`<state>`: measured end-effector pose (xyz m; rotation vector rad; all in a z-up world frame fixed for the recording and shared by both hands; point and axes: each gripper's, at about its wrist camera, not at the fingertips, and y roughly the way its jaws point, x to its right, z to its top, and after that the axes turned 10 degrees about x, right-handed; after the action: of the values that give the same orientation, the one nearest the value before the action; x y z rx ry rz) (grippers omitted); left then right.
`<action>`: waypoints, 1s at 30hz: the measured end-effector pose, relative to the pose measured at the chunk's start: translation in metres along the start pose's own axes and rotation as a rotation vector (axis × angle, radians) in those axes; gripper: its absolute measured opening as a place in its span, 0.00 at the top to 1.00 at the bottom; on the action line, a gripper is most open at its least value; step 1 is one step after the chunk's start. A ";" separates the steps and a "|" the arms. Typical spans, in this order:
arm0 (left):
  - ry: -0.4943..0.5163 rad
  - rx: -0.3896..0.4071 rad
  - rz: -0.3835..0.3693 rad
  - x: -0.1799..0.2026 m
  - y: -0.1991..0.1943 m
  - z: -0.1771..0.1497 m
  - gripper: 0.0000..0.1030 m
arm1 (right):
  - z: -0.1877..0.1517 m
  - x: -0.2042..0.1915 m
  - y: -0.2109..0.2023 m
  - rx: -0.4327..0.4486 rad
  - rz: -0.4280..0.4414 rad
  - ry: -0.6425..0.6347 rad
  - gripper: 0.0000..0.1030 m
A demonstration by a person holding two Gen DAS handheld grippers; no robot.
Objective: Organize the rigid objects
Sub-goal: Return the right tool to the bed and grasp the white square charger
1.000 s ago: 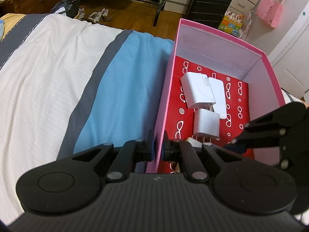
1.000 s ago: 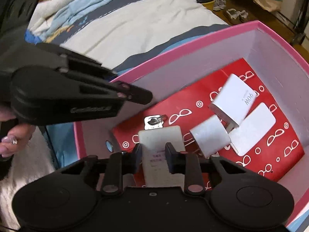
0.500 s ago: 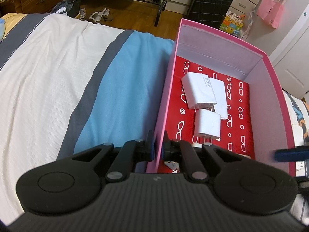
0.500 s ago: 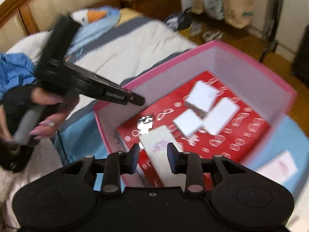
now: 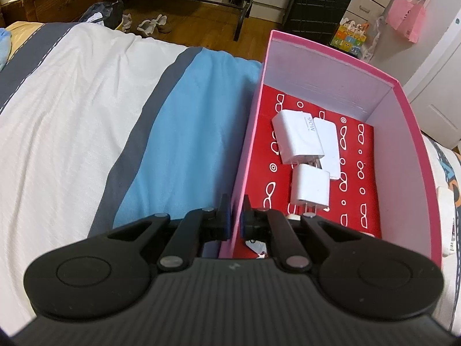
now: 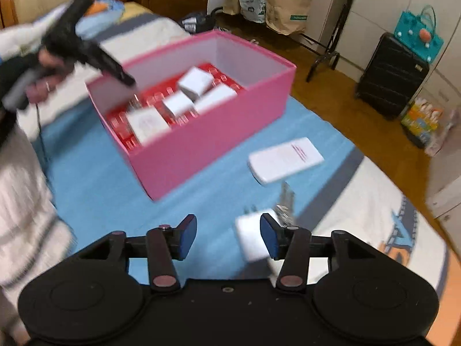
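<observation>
A pink box (image 5: 328,83) with a red patterned floor stands on the bed and also shows in the right wrist view (image 6: 207,132). Several white chargers (image 5: 309,186) lie inside it. My left gripper (image 5: 234,216) is shut on the box's left wall. My right gripper (image 6: 228,235) is open and empty, outside the box above the blue sheet. A white charger (image 6: 249,236) lies beside its right finger. A flat white power bank (image 6: 285,160) lies on the bed further off.
The bed has a white, grey and blue striped cover (image 5: 100,115). A black suitcase (image 6: 389,76), paper bags (image 6: 283,11) and a metal rack stand on the wooden floor past the bed's edge. A person's sleeve (image 6: 20,201) is at left.
My right gripper let go of a flat white charger inside the box, pulled back out over the near wall, swung right and opened wider. My left gripper kept its hold on the wall.
</observation>
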<state>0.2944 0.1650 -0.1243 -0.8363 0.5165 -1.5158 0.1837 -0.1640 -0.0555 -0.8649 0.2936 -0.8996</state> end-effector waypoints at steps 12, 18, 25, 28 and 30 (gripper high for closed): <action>-0.004 -0.001 -0.016 -0.005 0.003 0.001 0.95 | -0.033 0.002 0.081 -0.124 -0.056 -0.220 0.38; -0.002 0.000 -0.015 -0.005 0.004 0.000 0.95 | -0.034 0.008 0.097 -0.136 -0.084 -0.158 0.35; -0.008 -0.004 -0.011 -0.003 0.006 0.001 0.95 | -0.026 0.014 0.087 -0.188 0.049 0.069 0.35; -0.010 -0.005 -0.010 -0.003 0.007 0.001 0.95 | -0.026 0.004 0.087 -0.182 0.045 0.049 0.35; -0.013 -0.006 -0.010 -0.003 0.007 0.000 0.94 | -0.026 0.000 0.092 -0.182 0.024 0.045 0.35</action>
<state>0.2995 0.1673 -0.1302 -0.8541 0.5083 -1.5181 0.2210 -0.1479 -0.1426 -1.0075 0.4289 -0.8797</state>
